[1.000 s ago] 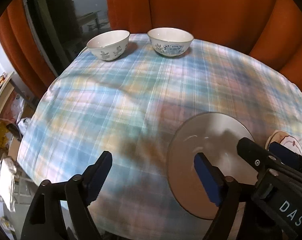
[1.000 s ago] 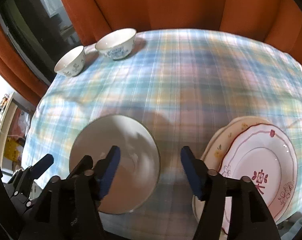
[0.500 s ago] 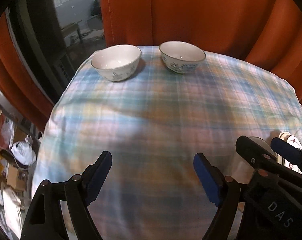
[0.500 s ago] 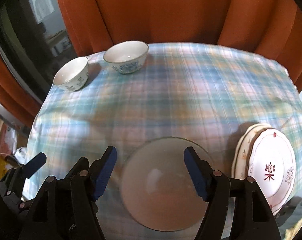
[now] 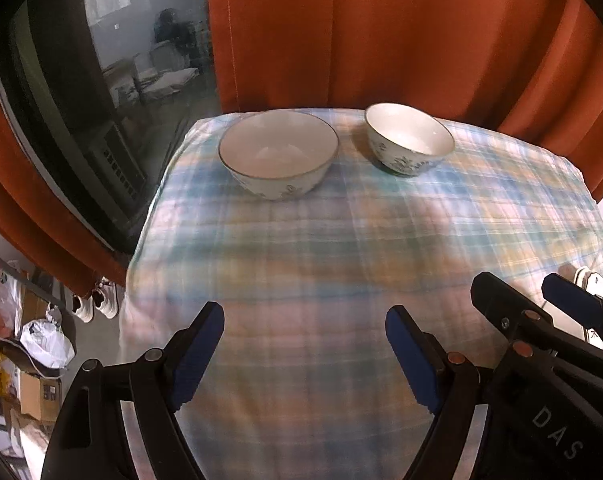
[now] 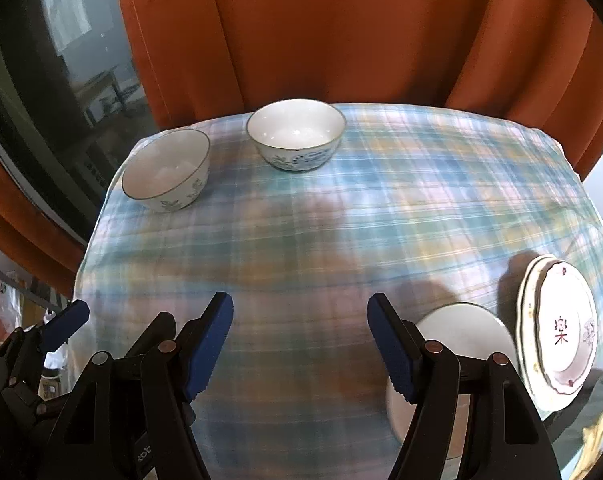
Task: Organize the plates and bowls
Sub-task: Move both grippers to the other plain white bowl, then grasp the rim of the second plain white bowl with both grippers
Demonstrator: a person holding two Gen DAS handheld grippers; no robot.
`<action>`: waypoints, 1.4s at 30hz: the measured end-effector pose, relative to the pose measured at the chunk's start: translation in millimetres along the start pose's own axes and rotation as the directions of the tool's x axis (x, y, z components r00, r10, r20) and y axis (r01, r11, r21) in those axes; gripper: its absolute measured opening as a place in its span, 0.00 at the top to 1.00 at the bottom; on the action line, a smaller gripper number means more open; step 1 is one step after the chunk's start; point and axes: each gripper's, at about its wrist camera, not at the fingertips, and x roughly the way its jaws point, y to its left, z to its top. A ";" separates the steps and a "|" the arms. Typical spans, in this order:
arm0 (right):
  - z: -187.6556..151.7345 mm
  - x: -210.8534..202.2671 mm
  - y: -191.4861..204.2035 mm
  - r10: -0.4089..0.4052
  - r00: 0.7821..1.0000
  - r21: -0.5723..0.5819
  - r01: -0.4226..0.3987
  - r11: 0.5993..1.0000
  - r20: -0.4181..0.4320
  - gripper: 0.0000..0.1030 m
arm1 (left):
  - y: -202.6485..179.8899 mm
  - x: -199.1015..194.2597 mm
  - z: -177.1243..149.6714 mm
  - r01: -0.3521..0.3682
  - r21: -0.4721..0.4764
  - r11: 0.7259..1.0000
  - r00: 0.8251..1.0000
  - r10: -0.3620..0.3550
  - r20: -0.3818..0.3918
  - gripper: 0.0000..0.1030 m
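Observation:
Two white bowls with blue flower patterns stand side by side at the far edge of the plaid tablecloth (image 5: 341,240): the left bowl (image 5: 279,154) (image 6: 167,170) and the right bowl (image 5: 409,140) (image 6: 295,136). My left gripper (image 5: 304,320) hangs open over bare cloth, short of the bowls. Beside it, my right gripper (image 6: 300,308) (image 5: 517,286) is open too, with nothing between its fingers. A plain white plate (image 6: 461,336) lies just right of the right gripper. A stack of plates (image 6: 557,332), topped by one with a red character, sits at the table's right edge.
Orange curtains (image 6: 341,40) hang close behind the table. A dark window (image 5: 121,80) is at the left. The table's left edge (image 5: 141,240) drops to a floor with shoes (image 5: 95,308), a white bag (image 5: 47,346) and boxes.
Both grippers have moved left and toward the bowls, which now look larger. The plain plate slid from under the right gripper to its right and has left the left wrist view.

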 end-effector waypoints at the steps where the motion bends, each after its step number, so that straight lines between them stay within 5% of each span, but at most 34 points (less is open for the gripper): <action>1: 1.0 0.4 3.2 -0.002 1.000 0.003 0.002 1.000 0.000 0.29 | 3.9 1.2 4.1 0.002 0.004 1.000 1.000 -0.002 0.004 0.19; 10: 34.6 13.5 37.6 0.008 0.999 0.016 -0.008 1.000 0.033 0.25 | 36.2 18.4 39.8 -0.004 -0.032 0.999 1.000 0.005 0.025 0.17; 23: 106.5 71.0 72.8 0.031 0.997 -0.006 -0.031 1.000 0.066 0.24 | 62.8 68.1 102.1 -0.109 -0.073 0.991 0.993 0.113 0.046 0.17; 28: 124.9 104.7 76.0 0.047 0.998 -0.004 -0.046 0.999 0.047 0.24 | 71.0 100.2 114.3 -0.137 -0.093 0.986 0.990 0.139 0.014 0.27; 37: 137.5 150.7 85.2 0.108 0.994 0.012 -0.108 0.994 0.009 0.48 | 71.0 132.7 125.3 -0.133 -0.098 0.986 0.991 0.132 -0.013 0.42; 42: 140.5 169.8 84.1 0.140 0.990 0.024 -0.139 0.990 -0.017 0.62 | 68.8 144.5 128.8 -0.112 -0.096 0.989 0.993 0.109 -0.037 0.63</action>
